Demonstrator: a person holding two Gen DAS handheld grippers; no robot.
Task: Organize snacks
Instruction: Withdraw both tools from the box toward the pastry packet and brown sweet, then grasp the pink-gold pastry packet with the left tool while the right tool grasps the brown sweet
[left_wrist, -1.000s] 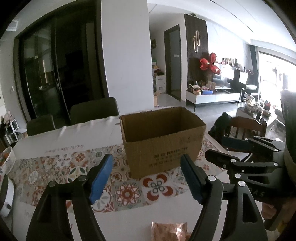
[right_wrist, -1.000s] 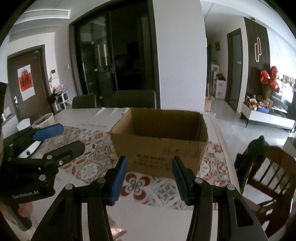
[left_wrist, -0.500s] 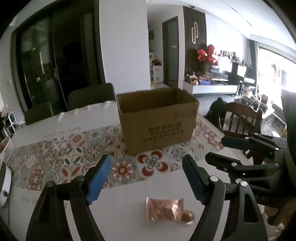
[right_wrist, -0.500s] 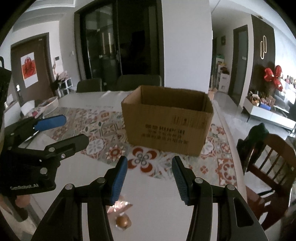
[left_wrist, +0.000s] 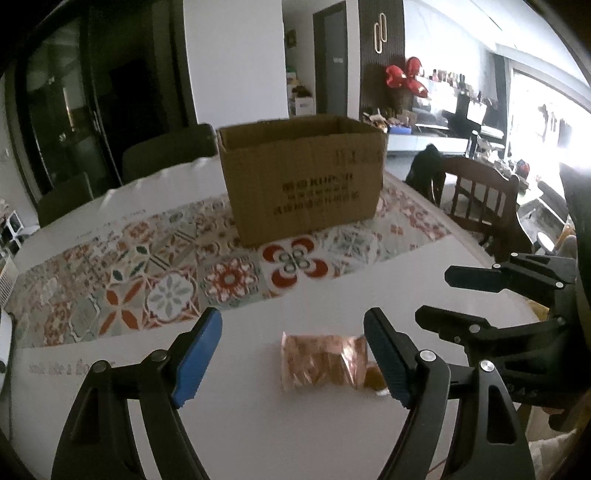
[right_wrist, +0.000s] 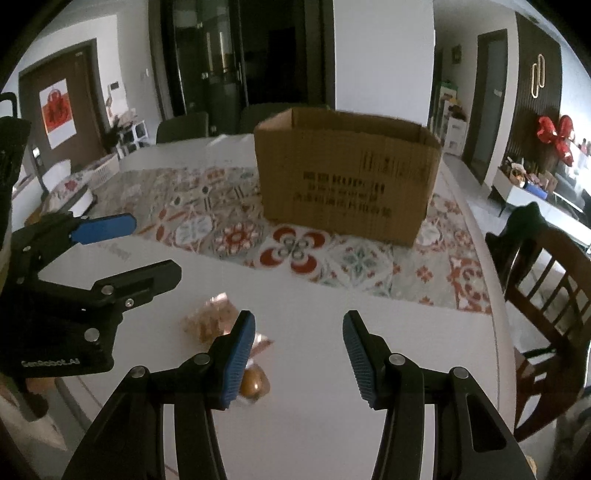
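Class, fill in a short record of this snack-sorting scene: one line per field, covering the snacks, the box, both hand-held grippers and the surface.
snacks: copper foil packet and a small round brown snack, lying side by side on the bare white part of the table
box: open cardboard box, upright on the patterned cloth, inside not visible
left hand-held gripper: open, empty, packet ahead between its fingers
right hand-held gripper: open, empty, snacks at its left finger
packed: cannot tell

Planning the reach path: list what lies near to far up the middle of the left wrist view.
Open left claw → crinkly copper-coloured snack packet on the bare white tabletop → red-and-teal patterned tile-print mat → open-topped brown cardboard box → dark upholstered chair back behind the table.
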